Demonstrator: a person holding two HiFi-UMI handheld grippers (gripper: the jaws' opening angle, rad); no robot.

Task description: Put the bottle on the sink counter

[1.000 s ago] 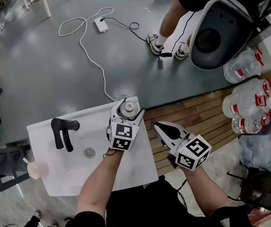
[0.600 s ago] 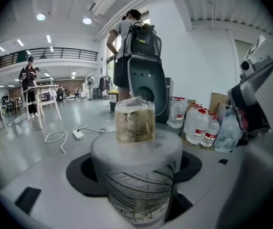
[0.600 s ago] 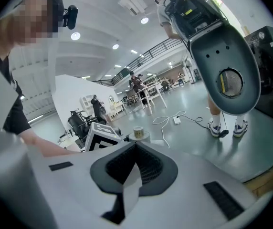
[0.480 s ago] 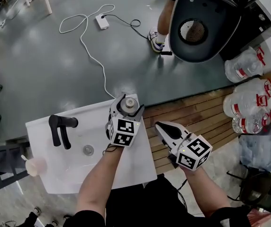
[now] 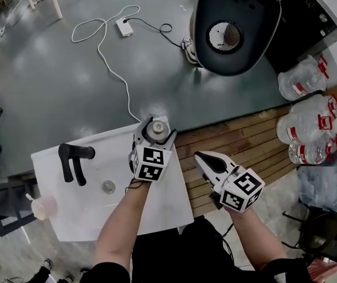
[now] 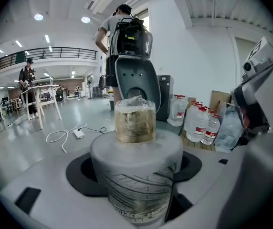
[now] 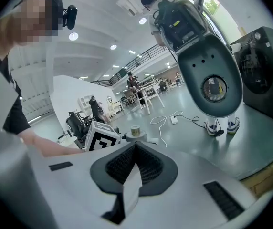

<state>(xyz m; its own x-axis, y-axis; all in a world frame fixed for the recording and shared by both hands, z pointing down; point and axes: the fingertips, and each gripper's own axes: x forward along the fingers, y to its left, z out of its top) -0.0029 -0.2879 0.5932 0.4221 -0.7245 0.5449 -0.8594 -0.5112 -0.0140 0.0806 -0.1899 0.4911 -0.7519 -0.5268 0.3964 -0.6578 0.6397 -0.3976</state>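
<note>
1. Jaws of the left gripper (image 5: 156, 132) are clenched on the bottle (image 5: 157, 128), pressing its frosted body from both sides. In the left gripper view the bottle (image 6: 136, 168) stands upright between them, its gold cap wrapped in clear film.
2. Seen from the head view, the gripped bottle sits over the far right corner of the white sink counter (image 5: 159, 202). Whether its base touches the counter cannot be made out.
3. Jaws of the right gripper (image 5: 202, 158) are pressed together with nothing between them. In the right gripper view the ribbed pads (image 7: 127, 163) meet in one line. This gripper hangs just right of the counter edge, above the wooden slats (image 5: 245, 140).
4. Left of the left jaws, well apart from them, a black faucet (image 5: 73, 161) stands on the counter. The drain (image 5: 108, 187) lies nearer the person than the faucet, and a pink cup (image 5: 43, 207) sits at the counter's left edge.
5. Beyond the left jaws a white cable (image 5: 105, 49) trails over the grey floor. A person carrying a dark grey shell-shaped rig (image 5: 230, 31) stands farther off.
6. Right of the right jaws, well apart, several clear water jugs (image 5: 307, 125) lie by the slats.
</note>
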